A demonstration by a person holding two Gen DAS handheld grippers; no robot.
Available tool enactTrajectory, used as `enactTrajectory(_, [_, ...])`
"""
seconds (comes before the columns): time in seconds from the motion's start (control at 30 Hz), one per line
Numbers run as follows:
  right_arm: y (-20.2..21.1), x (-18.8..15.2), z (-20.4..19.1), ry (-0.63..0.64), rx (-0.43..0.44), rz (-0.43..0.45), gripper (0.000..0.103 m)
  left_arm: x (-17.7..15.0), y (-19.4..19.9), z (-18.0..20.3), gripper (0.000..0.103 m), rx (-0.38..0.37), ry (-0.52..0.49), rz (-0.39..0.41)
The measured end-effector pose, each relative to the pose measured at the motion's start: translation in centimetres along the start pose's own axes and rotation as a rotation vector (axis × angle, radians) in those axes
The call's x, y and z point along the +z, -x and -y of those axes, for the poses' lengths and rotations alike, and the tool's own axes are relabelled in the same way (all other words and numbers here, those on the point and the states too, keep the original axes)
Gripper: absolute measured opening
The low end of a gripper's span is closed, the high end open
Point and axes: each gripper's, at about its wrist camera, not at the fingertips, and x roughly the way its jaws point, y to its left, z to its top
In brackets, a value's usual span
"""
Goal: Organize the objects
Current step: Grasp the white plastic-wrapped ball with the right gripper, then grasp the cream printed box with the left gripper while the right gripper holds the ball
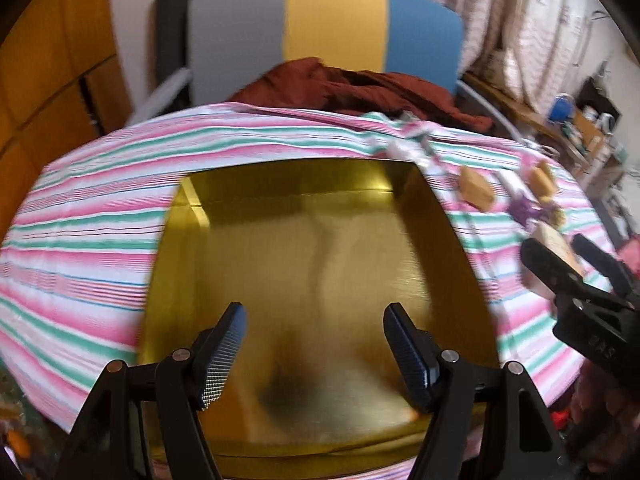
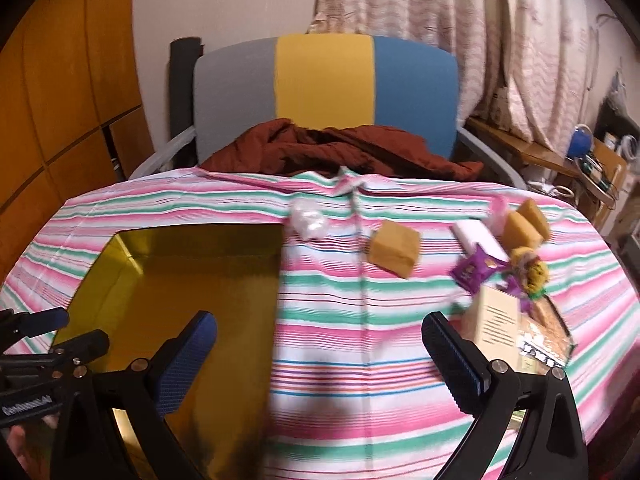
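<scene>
A gold tray (image 1: 320, 248) is lying flat on the striped cloth (image 1: 88, 240), nothing showing inside it, and it is sitting toward the left half of the table as the right wrist view shows it. To its right, small things are lying scattered on the cloth: a tan block (image 2: 395, 253) nearest the tray, a clear crumpled wrapper (image 2: 308, 222) just beyond the tray's far right corner, a white bar (image 2: 478, 242), two more tan blocks (image 2: 524, 222) touching each other, a purple packet (image 2: 476, 270) and a cream box (image 2: 496, 320) with print on it, all close together near the right edge. The left gripper (image 1: 316, 354) is hanging over the tray's near part with its jaws spread and nothing between them. The right gripper (image 2: 320, 356) is hovering over the cloth beside the tray, jaws spread wide and holding nothing. Behind the table a chair (image 2: 324, 80) with grey, yellow and blue panels is standing, a rust-red cloth (image 2: 340, 148) bunched on its seat
</scene>
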Motion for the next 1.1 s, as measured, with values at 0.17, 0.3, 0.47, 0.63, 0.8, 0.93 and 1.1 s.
enactTrajectory(0.17, [1.5, -1.4, 5.3, -0.078, -0.038, 0.032, 0.091, 0.2, -0.5, 2.8, 0.072, -0.123, -0.046, -0.032])
enactTrajectory(0.3, [2.5, -3.4, 11.0, -0.16, -0.132, 0.02, 0.085, 0.3, -0.7, 5.3, 0.072, -0.2, -0.107, -0.057])
enactTrajectory(0.47, [2.8, -5.8, 17.1, -0.255, -0.226, -0.033, 0.076, 0.9, -1.0, 8.9, 0.072, -0.328, -0.172, -0.093])
enactTrajectory(0.63, [2.0, -7.4, 20.6, -0.309, -0.231, -0.095, 0.061, 1.7, -1.8, 12.3, 0.073, -0.422, -0.198, -0.116])
enactTrajectory(0.8, [-0.1, -8.3, 20.8, -0.295, -0.214, -0.148, 0.05, 2.7, -3.0, 15.9, 0.079, -0.478, -0.215, -0.119])
enactTrajectory(0.93, [-0.5, -8.4, 21.0, -0.292, -0.2, -0.122, 0.035, 3.4, -4.1, 19.3, 0.085, -0.526, -0.239, -0.117])
enactTrajectory(1.1, [-0.4, -8.7, 21.2, -0.302, -0.197, -0.119, 0.033, 3.8, -5.9, 23.3, 0.089, -0.515, -0.323, -0.119])
